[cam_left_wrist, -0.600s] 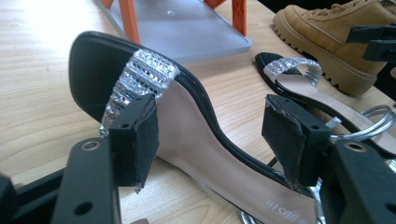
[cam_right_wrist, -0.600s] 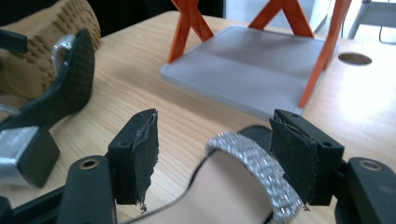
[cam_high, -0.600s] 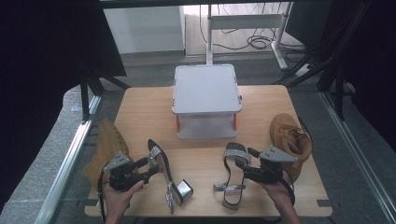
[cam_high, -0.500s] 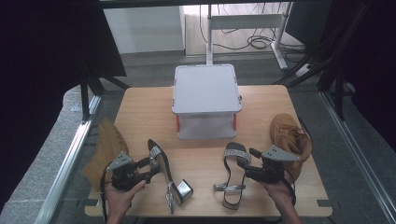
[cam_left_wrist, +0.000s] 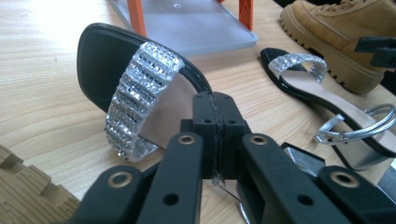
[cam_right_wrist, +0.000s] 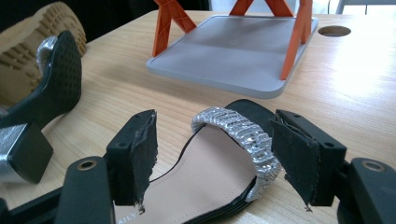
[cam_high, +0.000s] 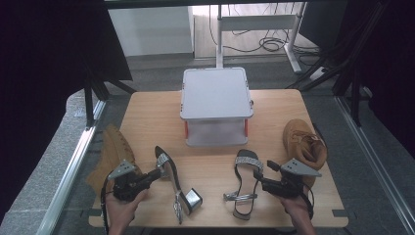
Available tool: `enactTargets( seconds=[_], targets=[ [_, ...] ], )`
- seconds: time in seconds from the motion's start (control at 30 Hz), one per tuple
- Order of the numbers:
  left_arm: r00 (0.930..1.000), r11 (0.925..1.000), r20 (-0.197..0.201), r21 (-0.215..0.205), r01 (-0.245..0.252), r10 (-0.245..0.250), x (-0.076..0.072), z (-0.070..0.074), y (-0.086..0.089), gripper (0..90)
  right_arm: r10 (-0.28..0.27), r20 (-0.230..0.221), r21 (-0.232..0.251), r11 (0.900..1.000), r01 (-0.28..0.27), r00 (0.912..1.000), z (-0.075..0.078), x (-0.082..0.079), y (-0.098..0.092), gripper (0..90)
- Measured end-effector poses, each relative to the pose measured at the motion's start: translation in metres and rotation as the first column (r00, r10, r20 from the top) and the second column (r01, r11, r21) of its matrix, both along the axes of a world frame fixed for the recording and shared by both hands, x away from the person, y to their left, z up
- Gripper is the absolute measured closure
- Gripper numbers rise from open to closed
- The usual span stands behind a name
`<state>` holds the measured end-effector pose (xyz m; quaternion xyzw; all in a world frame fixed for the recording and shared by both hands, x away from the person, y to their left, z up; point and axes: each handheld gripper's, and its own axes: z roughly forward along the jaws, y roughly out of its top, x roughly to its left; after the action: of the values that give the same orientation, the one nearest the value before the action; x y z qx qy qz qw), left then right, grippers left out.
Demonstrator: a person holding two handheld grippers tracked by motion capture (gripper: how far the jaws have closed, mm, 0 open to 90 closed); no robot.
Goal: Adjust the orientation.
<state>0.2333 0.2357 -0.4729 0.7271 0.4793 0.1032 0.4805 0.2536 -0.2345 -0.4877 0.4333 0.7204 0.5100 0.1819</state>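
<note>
A black sandal with a silver rhinestone strap (cam_high: 169,178) stands tipped on its side at the front left, its silver block heel (cam_high: 193,198) toward me. My left gripper (cam_high: 157,172) is shut on this sandal; in the left gripper view the jaws (cam_left_wrist: 215,109) pinch the sole's edge just behind the strap (cam_left_wrist: 140,93). The matching sandal (cam_high: 244,183) lies flat at the front right. My right gripper (cam_high: 260,180) is open, one jaw on each side of that sandal (cam_right_wrist: 205,182), the pads (cam_right_wrist: 144,154) not pressing it.
A grey two-tier rack with orange legs (cam_high: 215,93) stands at the middle back of the wooden table (cam_high: 147,117). A tan boot (cam_high: 110,152) lies at the left edge and another (cam_high: 303,142) at the right, behind my right gripper.
</note>
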Motion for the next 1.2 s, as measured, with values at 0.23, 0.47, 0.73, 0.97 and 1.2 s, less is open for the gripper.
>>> enactTargets(
  seconds=[0.23, 0.47, 0.73, 0.97, 1.2],
  targets=[
    [0.9999, 0.9996, -0.012, 0.026, -0.01, 0.011, -0.012, -0.003, 0.0, 90.0, -0.014, -0.019, -0.044, 0.999, 0.013, 0.9997, -0.004, 0.001, 0.005, 32.1],
    [0.9952, 0.9963, -0.084, 0.065, 0.056, -0.05, -0.022, -0.027, -0.011, 89.9, -0.008, 0.003, -0.056, 0.998, 0.009, 1.0, 0.001, -0.003, 0.009, 31.4],
    [0.9939, 0.9944, -0.081, 0.068, 0.08, -0.074, -0.016, -0.026, -0.021, 90.0, -0.016, 0.009, -0.08, 0.997, 0.017, 0.9998, 0.003, -0.003, 0.009, 31.2],
    [0.9927, 0.9937, -0.087, 0.067, 0.09, -0.084, -0.009, -0.026, -0.027, 90.0, -0.039, 0.002, -0.07, 0.997, 0.039, 0.9992, 0.002, -0.002, 0.005, 31.2],
    [0.9899, 0.992, -0.09, 0.052, 0.115, -0.11, -0.004, -0.027, -0.037, 90.0, -0.047, -0.006, -0.076, 0.996, 0.046, 0.9989, 0.0, -0.001, 0.003, 31.6]
  ],
)
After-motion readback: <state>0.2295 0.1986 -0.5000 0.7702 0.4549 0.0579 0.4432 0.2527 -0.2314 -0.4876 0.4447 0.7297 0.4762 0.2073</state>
